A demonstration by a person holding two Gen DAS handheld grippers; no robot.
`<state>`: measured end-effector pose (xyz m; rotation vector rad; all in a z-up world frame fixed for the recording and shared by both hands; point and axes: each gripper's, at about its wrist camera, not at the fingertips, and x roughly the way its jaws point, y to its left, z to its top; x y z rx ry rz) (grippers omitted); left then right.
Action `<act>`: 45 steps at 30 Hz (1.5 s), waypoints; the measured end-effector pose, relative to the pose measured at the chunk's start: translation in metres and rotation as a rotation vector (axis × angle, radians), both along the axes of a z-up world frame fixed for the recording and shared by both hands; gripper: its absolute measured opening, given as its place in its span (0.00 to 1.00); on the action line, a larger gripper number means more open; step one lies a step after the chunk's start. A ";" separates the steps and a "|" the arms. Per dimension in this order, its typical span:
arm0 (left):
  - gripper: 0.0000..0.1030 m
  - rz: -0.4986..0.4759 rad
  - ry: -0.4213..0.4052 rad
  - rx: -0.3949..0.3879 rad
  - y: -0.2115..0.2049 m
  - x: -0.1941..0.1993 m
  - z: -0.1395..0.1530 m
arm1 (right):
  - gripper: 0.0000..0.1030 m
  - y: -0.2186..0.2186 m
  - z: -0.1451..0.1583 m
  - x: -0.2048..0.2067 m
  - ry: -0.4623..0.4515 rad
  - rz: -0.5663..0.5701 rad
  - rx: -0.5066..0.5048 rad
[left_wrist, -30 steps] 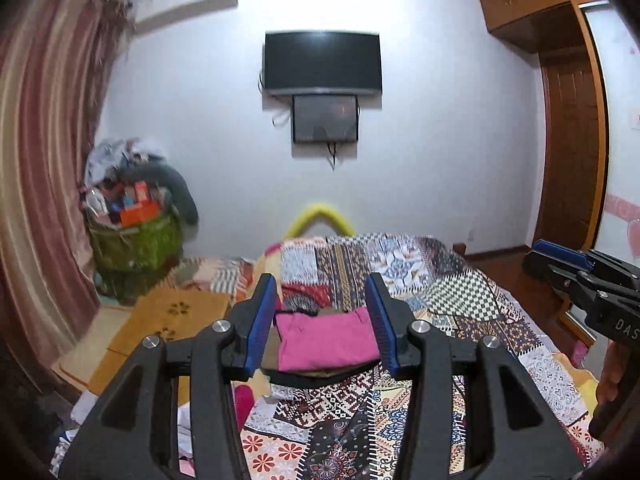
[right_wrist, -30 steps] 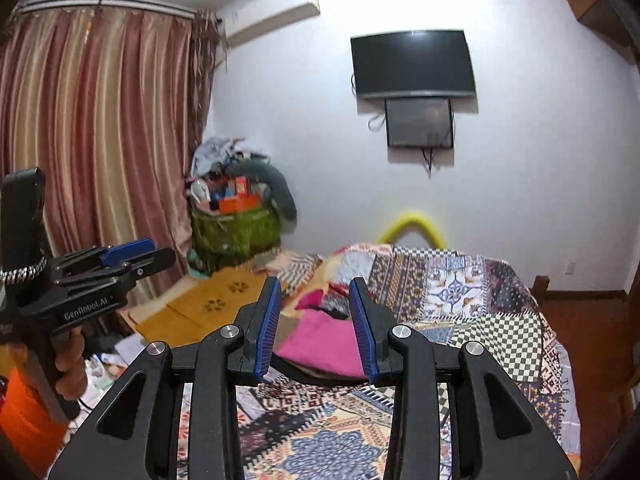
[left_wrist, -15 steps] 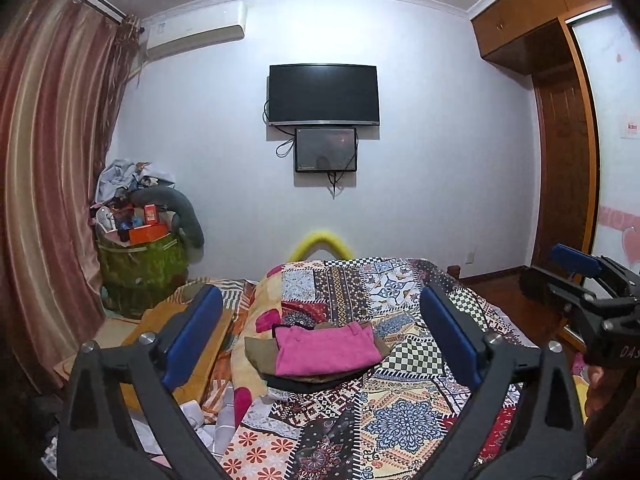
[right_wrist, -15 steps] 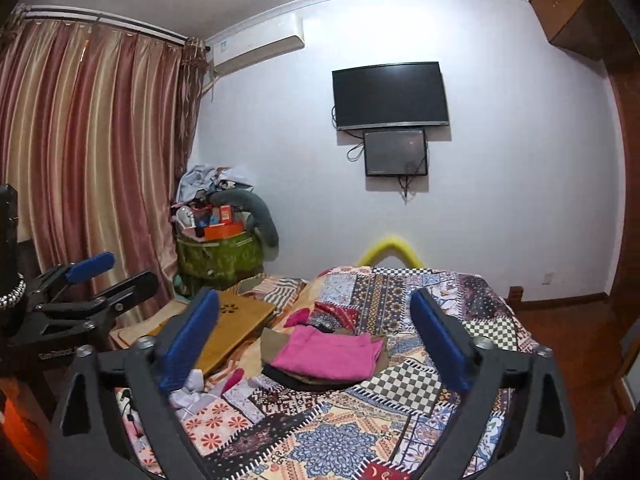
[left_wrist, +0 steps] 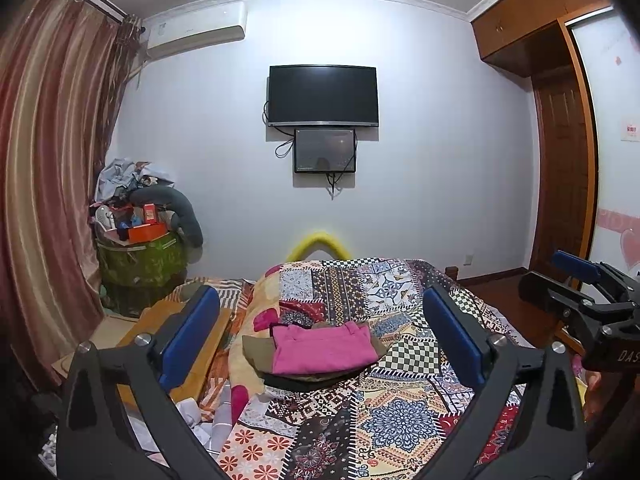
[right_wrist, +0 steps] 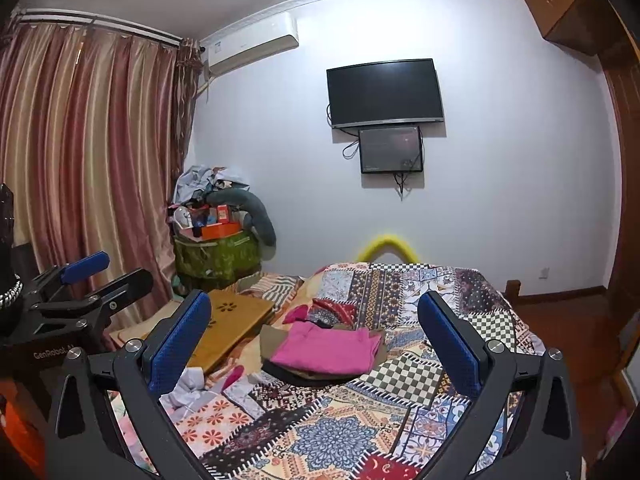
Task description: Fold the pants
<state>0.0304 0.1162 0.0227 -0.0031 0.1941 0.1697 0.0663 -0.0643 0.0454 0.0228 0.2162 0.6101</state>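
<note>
Both views look along the bed [left_wrist: 400, 412] toward the far wall. Our left gripper [left_wrist: 320, 344] has its jaws spread wide and holds nothing; the right gripper [right_wrist: 316, 344] is likewise spread wide and empty. Both hang above the near end of the quilt [right_wrist: 332, 436], well apart from any cloth.

The pants [left_wrist: 324, 348], a pink garment, lie already folded on top of a small stack [left_wrist: 308, 376] of olive and dark pieces near the middle of the bed. We judge the pink piece to be the pants, though at this range we cannot make out a waistband or legs.

Risks from here, as we judge them:
- A descent onto the stack with jaws this wide may take the olive layer along with the pink one and drag the whole stack askew.
- A pinch at only one edge of soft cloth would let the fold fall open when lifted.
- The busy quilt pattern masks cloth edges, so a fingertip may catch the quilt instead.
- The grippers sit near each other; converging on one small target could make them collide.
</note>
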 end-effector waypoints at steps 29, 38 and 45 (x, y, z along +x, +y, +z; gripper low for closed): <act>1.00 -0.024 0.022 0.014 -0.010 0.007 -0.006 | 1.00 -0.010 0.001 -0.001 0.028 -0.018 0.010; 1.00 -0.044 0.030 0.005 -0.009 0.009 -0.005 | 1.00 -0.010 0.002 -0.001 0.030 -0.022 0.015; 1.00 -0.060 0.050 -0.020 -0.008 0.013 -0.006 | 1.00 -0.013 0.002 -0.001 0.028 -0.024 0.020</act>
